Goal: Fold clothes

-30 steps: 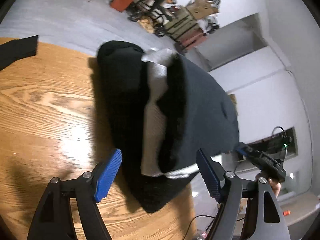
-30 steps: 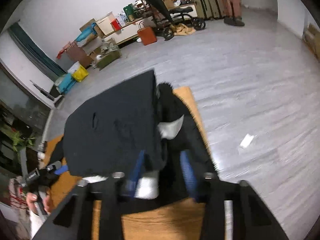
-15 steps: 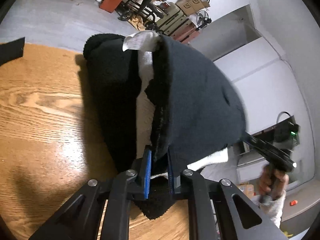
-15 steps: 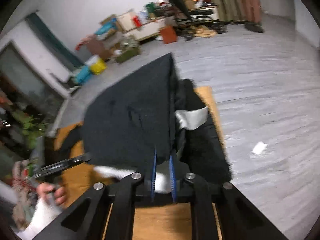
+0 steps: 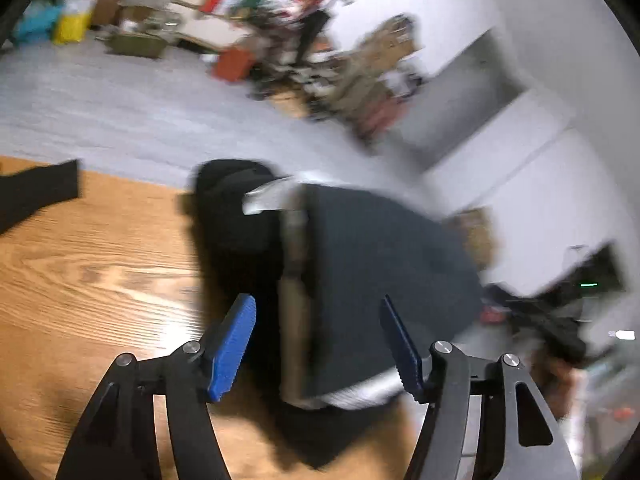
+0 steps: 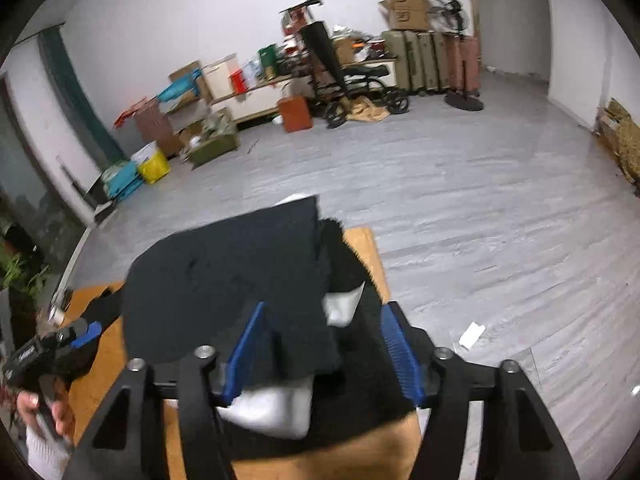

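Black garment (image 5: pixel 384 280) w/ pale lining lies folded in a thick bundle on the far corner of the wood table (image 5: pixel 100 272), partly over the edge. In right wrist view the same garment (image 6: pixel 224 292) shows a flat dark top layer, a pale lining flap (image 6: pixel 340 308) poking out on its right side & more pale fabric at the near edge. Left wrist view is motion-blurred, so fabric detail there is hard to read.

Left gripper (image 5: pixel 320 348): blue-padded fingers (image 5: pixel 232 348) apart & opening, the bundle's near edge between them, pads not pressing on cloth as far as the blur lets me tell. Right gripper (image 6: pixel 324 348): fingers (image 6: pixel 400 352) also apart & opening, astride the garment's near edge; left pad sits close against the dark layer, right pad is clear of the cloth.

Each view catches the other tool: in right wrist view, at lower left, a hand (image 6: pixel 44 408) holds the left gripper's handle; in left wrist view the right tool (image 5: pixel 552 320) is a dark blur at right.

A second piece of black cloth (image 5: pixel 36 196) lies at the table's left edge, well apart from the bundle.

Beyond: grey plank floor (image 6: pixel 460 208), white walls, clutter along the far wall incl. cardboard boxes (image 6: pixel 404 4), suitcases (image 6: pixel 432 60), a stroller-type cart (image 6: pixel 352 84), an orange box (image 6: pixel 296 114), a yellow bag (image 6: pixel 154 166).
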### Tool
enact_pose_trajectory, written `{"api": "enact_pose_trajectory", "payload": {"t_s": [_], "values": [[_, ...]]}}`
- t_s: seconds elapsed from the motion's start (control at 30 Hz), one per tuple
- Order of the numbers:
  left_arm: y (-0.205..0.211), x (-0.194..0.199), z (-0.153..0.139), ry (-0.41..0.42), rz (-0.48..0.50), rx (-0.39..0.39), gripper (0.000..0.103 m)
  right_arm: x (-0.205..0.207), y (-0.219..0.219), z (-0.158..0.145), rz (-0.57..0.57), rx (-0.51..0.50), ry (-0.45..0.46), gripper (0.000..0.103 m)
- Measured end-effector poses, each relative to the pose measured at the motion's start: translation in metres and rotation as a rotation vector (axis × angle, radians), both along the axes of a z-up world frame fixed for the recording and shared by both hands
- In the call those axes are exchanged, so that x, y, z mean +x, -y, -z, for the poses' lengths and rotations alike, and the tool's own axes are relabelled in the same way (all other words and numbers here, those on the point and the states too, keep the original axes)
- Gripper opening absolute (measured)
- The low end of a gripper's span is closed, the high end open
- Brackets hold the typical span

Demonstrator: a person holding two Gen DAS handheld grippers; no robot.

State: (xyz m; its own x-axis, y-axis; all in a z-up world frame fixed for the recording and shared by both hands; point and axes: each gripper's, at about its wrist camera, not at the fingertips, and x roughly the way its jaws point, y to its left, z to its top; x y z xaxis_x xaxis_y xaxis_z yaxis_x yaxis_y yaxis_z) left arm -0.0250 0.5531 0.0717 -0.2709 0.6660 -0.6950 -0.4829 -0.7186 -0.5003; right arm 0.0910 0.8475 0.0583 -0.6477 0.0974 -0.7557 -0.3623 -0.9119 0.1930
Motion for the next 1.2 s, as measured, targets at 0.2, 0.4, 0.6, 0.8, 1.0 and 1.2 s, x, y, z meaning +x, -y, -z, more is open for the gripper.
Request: {"api": "enact_pose_trajectory", "payload": {"t_s": [0.2, 0.4, 0.6, 0.8, 1.0, 1.2], "values": [[0.023, -0.008, 0.018, 0.081, -0.085, -0.04, 0.065, -0.005, -0.023, 0.023, 0.056, -0.052, 0.108, 0.059], [0.004, 0.02, -0.044, -0.012, 0.035, 0.281, 0.076, 0.014, 0.018, -0.042, -0.063, 0.023, -0.117, 0.075], [-0.056, -0.019, 0.02, 0.199, -0.081, -0.002, 0.08, -0.052, 0.017, 0.023, 0.0, 0.0, 0.083, 0.077], [-0.026, -0.005, -0.024, 0.02, -0.104, 0.033, 0.079, -0.011, 0.028, -0.005, 0.049, -0.002, -0.022, 0.081], [-0.01, -0.029, 0.005, 0.193, -0.2, 0.043, 0.078, -0.012, 0.059, 0.012, 0.072, 0.079, 0.072, 0.064], [0.047, 0.032, -0.079, -0.094, -0.09, 0.036, 0.081, 0.042, 0.12, -0.03, 0.083, 0.166, -0.003, 0.103]]}}
